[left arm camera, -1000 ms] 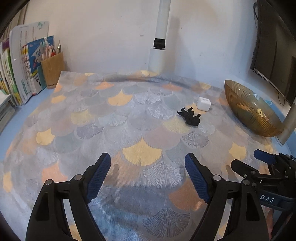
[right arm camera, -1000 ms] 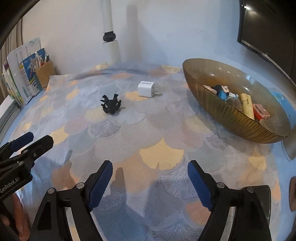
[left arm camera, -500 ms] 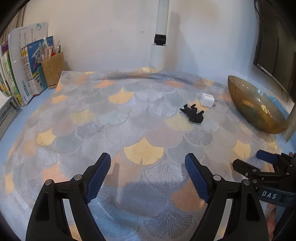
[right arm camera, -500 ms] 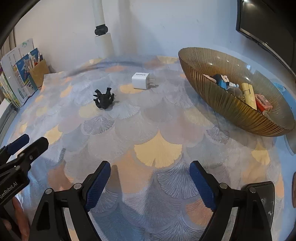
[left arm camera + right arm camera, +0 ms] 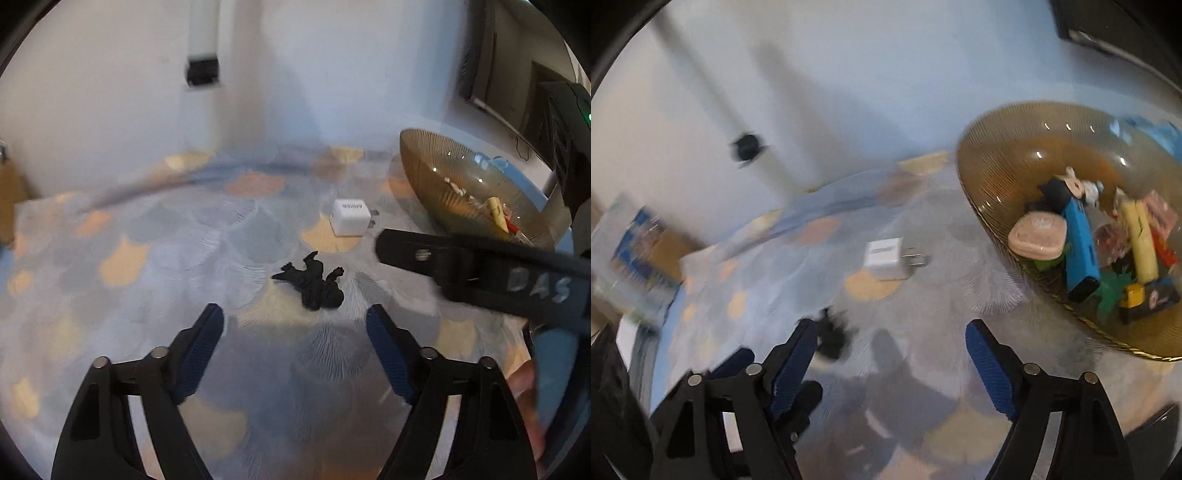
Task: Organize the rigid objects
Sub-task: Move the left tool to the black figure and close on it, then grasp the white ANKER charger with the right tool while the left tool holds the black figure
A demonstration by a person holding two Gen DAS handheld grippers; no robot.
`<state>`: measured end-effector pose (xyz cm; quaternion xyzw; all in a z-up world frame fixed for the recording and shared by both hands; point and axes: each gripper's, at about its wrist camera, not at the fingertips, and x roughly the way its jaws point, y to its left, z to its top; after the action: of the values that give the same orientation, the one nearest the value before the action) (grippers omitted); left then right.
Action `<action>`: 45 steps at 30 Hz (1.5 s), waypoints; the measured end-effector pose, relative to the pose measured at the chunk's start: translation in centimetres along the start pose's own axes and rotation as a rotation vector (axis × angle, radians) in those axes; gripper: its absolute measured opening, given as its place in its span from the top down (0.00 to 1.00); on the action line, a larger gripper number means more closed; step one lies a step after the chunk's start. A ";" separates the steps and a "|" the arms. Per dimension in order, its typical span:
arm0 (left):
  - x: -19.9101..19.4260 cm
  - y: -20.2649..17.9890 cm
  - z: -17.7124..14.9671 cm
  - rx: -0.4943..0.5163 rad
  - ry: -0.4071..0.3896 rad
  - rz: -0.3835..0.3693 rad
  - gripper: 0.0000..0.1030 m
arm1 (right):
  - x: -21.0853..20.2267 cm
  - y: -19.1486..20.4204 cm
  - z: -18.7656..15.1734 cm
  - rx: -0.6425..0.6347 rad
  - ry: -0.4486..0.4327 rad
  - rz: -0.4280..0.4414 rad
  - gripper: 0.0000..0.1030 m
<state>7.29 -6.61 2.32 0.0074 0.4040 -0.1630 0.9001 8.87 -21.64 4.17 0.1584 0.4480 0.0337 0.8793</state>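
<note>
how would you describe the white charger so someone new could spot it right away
Find the amber glass bowl on the scale-patterned cloth. Just left of it, apart, lies the white charger, metal prongs pointing at the bowl. Its only neighbour on the cloth is a black figurine.

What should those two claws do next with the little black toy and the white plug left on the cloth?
Probably ease the left gripper forward and down over the black figure, which lies just ahead of its empty jaws; they have just been closing a little. The white charger sits farther off, nearer the amber bowl where other small things already lie. The right gripper is open and empty too.
</note>
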 end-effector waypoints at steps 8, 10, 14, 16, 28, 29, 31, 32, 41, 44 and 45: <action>3.3 -0.7 1.8 0.044 0.048 -0.025 0.56 | 5.0 1.6 2.7 -0.035 0.011 -0.038 0.35; 3.2 -0.5 1.8 0.041 0.046 -0.030 0.56 | 5.7 1.8 3.0 -0.038 0.016 -0.055 0.39; 2.4 0.6 1.2 -0.006 0.043 -0.042 0.57 | 6.4 2.3 3.5 -0.062 0.012 -0.084 0.54; 1.7 1.5 0.7 -0.036 0.043 -0.040 0.57 | 6.5 2.5 3.4 -0.086 0.012 -0.084 0.69; -5.9 4.9 -7.0 -0.196 0.046 0.095 0.57 | -2.9 4.9 -5.5 -0.355 0.066 0.200 0.72; -6.2 4.8 -7.5 -0.199 0.043 0.096 0.57 | -4.1 4.9 -6.9 -0.405 0.072 0.219 0.72; -6.7 4.7 -8.6 -0.209 0.036 0.086 0.56 | -5.5 4.6 -8.7 -0.479 0.067 0.213 0.72; -6.9 4.7 -8.9 -0.211 0.029 0.084 0.56 | -5.8 4.4 -9.6 -0.510 0.077 0.199 0.72; -7.5 4.4 -9.9 -0.211 -0.003 0.117 0.56 | -5.0 4.2 -9.1 -0.389 0.155 0.170 0.60; -7.6 4.6 -9.9 -0.228 -0.007 0.106 0.56 | -2.7 6.2 -8.3 -0.336 0.182 0.258 0.60; -7.6 4.7 -9.9 -0.232 -0.009 0.103 0.56 | -2.1 6.7 -7.9 -0.315 0.191 0.290 0.60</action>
<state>-3.18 1.42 0.67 -0.0766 0.4152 -0.0690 0.9039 1.90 -13.76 3.53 0.0779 0.4907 0.2440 0.8328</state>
